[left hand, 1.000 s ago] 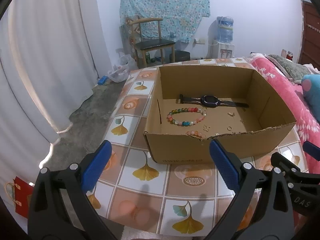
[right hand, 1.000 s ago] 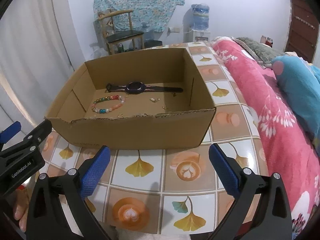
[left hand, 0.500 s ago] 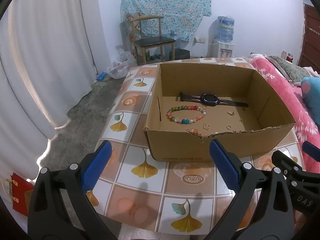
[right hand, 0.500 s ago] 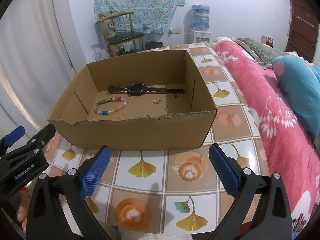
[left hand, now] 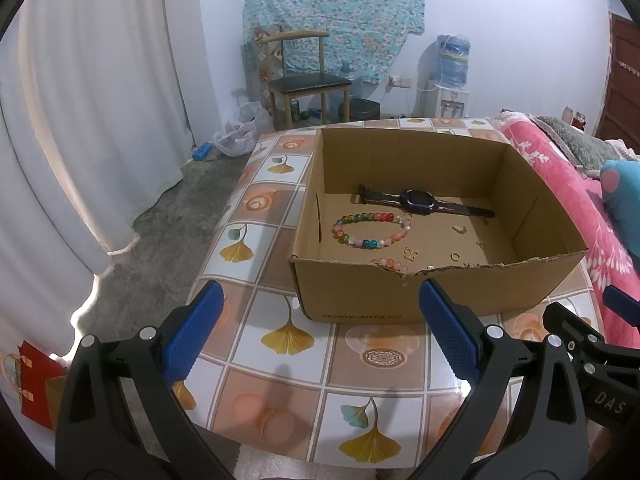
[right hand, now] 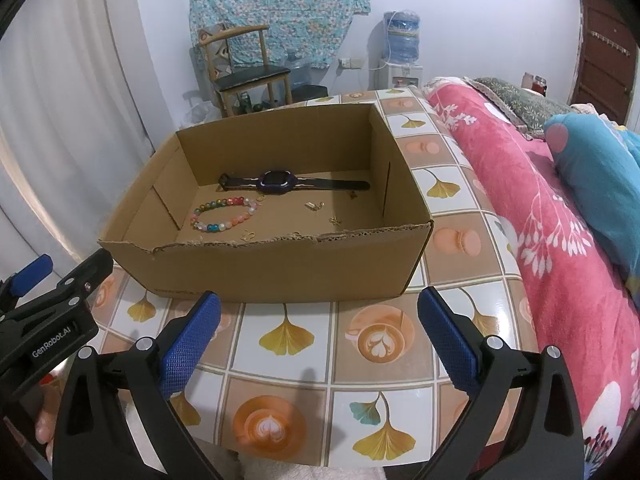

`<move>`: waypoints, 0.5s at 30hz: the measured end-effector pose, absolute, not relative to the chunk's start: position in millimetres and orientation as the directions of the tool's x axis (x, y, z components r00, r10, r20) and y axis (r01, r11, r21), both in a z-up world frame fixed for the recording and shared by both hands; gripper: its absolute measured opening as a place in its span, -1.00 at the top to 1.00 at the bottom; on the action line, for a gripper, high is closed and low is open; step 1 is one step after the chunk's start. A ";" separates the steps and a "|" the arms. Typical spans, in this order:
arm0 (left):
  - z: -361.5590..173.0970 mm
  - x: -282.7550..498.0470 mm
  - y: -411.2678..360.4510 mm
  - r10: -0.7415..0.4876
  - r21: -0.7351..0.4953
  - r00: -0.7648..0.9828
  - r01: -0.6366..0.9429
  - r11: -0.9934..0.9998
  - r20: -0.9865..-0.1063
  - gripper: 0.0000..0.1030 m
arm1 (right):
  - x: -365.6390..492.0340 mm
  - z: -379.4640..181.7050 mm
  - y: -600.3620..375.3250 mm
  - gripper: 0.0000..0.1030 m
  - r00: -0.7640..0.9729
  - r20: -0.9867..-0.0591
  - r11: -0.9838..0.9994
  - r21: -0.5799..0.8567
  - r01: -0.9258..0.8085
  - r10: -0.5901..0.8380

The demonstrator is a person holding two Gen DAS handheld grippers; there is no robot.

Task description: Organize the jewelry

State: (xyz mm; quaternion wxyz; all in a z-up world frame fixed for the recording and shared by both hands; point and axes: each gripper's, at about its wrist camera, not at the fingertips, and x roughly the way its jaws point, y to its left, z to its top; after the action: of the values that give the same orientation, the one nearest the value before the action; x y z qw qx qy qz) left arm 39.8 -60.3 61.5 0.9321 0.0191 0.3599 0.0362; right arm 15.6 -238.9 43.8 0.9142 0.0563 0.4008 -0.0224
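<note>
Tiled table (left hand: 256, 332) beside a pink bed (right hand: 532, 216), left gripper (left hand: 320, 336) spread apart and empty, cardboard box (left hand: 360, 292) holding bead bracelet (left hand: 372, 230), watch (left hand: 420, 200), small gold pieces, right gripper (right hand: 318, 340) spread apart and empty

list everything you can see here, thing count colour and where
cardboard box: 1, brown, open, on the table
watch: 1, dark strap with purple case, flat in the box by its far wall
bead bracelet: 1 multicolour in the box nearer than the watch; pink beads of another show at the near wall
small gold pieces: several, gold, loose on the box floor
table: 1, tiled cloth with ginkgo leaves and coffee cups
chair: 1, wooden with dark seat, at the far wall
water dispenser: 1, white with blue bottle, far wall
blanket: 1, pink floral, right of the table
left gripper: black, blue pads, open
right gripper: black, blue pads, open
</note>
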 end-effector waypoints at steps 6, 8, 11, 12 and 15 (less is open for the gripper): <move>61.2 40.0 -58.7 0.081 0.061 0.737 -0.054 0.997 -0.671 -0.84 | 15.5 46.2 -237.1 -0.86 0.679 -0.734 0.993 0.084 0.080 0.007; 61.3 39.7 -59.5 0.081 0.061 0.738 -0.054 0.997 -0.670 -0.84 | 15.4 46.1 -237.0 -0.86 0.679 -0.734 0.993 0.085 0.081 0.007; 61.1 39.8 -59.1 0.079 0.058 0.738 -0.055 0.997 -0.670 -0.84 | 15.8 46.4 -236.8 -0.86 0.678 -0.735 0.993 0.086 0.081 0.008; 61.1 39.9 -59.2 0.080 0.058 0.737 -0.056 0.997 -0.671 -0.84 | 15.8 46.3 -236.9 -0.86 0.678 -0.735 0.993 0.085 0.081 0.008; 61.3 39.6 -59.2 0.082 0.060 0.737 -0.056 0.997 -0.671 -0.84 | 15.9 46.3 -236.9 -0.86 0.679 -0.734 0.993 0.085 0.080 0.008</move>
State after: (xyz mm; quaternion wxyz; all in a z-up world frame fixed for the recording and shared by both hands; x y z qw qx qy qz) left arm 39.6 -59.2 61.3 0.9317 0.0178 0.3610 0.0371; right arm 15.9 -236.9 46.3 0.9146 0.0549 0.4002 -0.0197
